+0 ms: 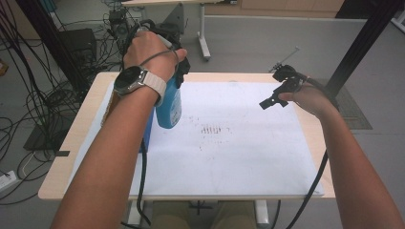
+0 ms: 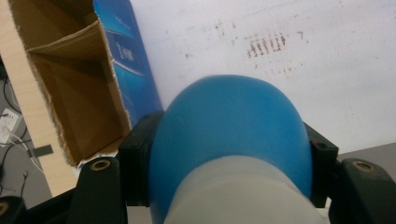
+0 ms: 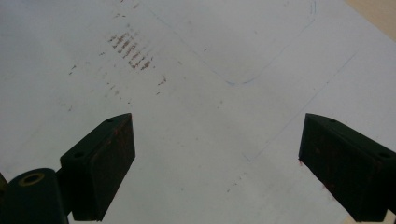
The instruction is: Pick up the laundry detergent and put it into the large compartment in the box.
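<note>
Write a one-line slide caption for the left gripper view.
Left gripper clamped on a blue bottle above the white sheet, open cardboard box beside it.

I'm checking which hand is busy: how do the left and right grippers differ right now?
The left gripper is shut on the blue bottle, its fingers pressing the bottle's sides; the right gripper is open with nothing between its fingers. The left hangs beside the open cardboard box; the right is above bare white paper. Both have black fingers.

Grey floor (image 1: 267, 43), tangled cables (image 1: 28, 95), black post (image 1: 363, 43)
</note>
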Motion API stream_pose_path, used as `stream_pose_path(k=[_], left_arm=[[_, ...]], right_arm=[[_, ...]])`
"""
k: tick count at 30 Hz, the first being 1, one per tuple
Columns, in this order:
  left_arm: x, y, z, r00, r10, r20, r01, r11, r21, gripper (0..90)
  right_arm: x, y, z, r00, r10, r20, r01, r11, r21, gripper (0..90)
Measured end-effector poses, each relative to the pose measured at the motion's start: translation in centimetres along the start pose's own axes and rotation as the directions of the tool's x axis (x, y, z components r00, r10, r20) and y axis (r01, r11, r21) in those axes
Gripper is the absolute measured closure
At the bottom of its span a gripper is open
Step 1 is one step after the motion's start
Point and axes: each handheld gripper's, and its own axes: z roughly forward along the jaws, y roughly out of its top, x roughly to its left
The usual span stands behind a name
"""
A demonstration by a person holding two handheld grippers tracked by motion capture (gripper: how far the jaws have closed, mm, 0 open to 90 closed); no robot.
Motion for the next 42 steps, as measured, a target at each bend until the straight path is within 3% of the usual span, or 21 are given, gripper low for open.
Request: stream_pose_path(k=[13, 31, 36, 42], left_arm=[[1.8, -0.6, -1.6, 0.9989, -0.046, 0.009, 0.047, 0.9982, -0.037, 37.4], [4.2, -0.3, -3.1, 0.9959, -0.089, 0.014, 0.090, 0.9954, -0.034, 37.3], [5.2, -0.4, -3.1, 0.9943, -0.103, 0.025, 0.104, 0.9937, -0.042, 37.4], [5.9, -0.5, -2.7, 0.9947, -0.102, 0.004, 0.102, 0.9937, -0.046, 37.3]], right_arm=[[-0.2, 0.3, 0.4, 0.9999, -0.008, -0.006, 0.008, 1.000, 0.006, 10.8], [-0.8, 0.3, 0.3, 1.0000, 0.002, -0.005, -0.002, 1.000, -0.005, 10.7], [-0.6, 0.8, 0.6, 0.9999, -0.011, -0.008, 0.011, 1.000, 0.004, 10.7], [-0.5, 1.1, 0.9, 1.0000, -0.004, -0.004, 0.005, 1.000, 0.013, 10.7]])
